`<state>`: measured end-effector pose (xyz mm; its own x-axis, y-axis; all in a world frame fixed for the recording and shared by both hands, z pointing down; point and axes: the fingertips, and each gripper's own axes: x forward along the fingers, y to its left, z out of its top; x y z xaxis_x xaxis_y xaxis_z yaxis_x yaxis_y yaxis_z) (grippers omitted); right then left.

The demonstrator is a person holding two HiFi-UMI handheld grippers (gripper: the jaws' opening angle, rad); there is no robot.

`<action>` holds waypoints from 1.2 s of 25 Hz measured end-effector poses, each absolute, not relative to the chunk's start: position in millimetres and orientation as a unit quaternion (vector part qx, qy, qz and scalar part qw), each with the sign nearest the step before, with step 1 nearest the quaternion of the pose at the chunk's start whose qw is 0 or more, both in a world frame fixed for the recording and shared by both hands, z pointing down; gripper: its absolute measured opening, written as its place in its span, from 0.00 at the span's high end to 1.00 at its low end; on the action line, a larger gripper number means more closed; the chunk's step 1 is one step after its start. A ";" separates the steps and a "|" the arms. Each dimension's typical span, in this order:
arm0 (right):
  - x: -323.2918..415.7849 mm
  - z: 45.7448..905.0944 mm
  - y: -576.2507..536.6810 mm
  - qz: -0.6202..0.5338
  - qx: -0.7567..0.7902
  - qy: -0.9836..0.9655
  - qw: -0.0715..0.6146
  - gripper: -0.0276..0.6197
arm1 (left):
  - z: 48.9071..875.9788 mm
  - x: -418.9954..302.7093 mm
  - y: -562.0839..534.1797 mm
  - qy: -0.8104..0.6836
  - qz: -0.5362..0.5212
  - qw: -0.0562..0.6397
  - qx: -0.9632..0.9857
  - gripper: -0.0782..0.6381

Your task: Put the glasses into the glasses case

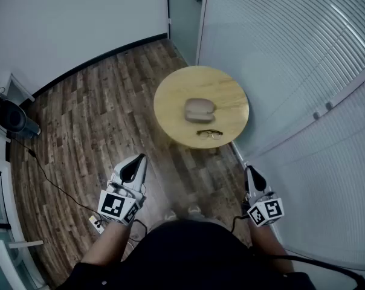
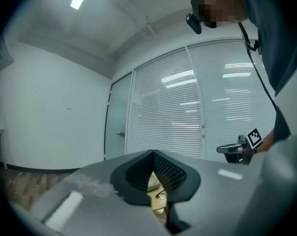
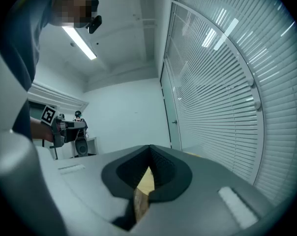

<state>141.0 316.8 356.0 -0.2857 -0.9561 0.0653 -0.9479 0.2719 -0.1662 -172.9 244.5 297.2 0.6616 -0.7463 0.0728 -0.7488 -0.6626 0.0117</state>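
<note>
Glasses [image 1: 209,134]: 1 pr, thin dark frame, lay on round wooden tabletop [image 1: 170,98], near the edge closest to the person. Glasses case [image 1: 199,109]: 1, grey-brown, same tabletop, just behind the glasses, apart from them; open or closed couldn't be told. Left tool [image 1: 135,165]: held over wood floor [image 1: 80,119], well short of tabletop; jaws met tip to tip, nothing betw. them. Right tool [image 1: 252,175]: held beside wall w/ blinds [image 1: 291,53], also short of tabletop; jaws together, gripping nothing.
</note>
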 end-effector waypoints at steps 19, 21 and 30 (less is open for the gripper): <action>89.0 357.4 310.9 -0.086 -0.604 0.793 -0.010 0.95 | 306.9 -202.3 231.3 -0.372 0.011 0.023 0.928 0.89; 88.7 361.0 304.1 -0.093 -0.602 0.793 -0.013 0.95 | 311.9 -203.8 226.6 -0.372 0.016 0.029 0.928 0.89; 102.3 398.9 237.6 -0.119 -0.587 0.800 -0.042 0.95 | 308.5 -198.0 180.1 -0.391 0.033 0.015 0.920 0.89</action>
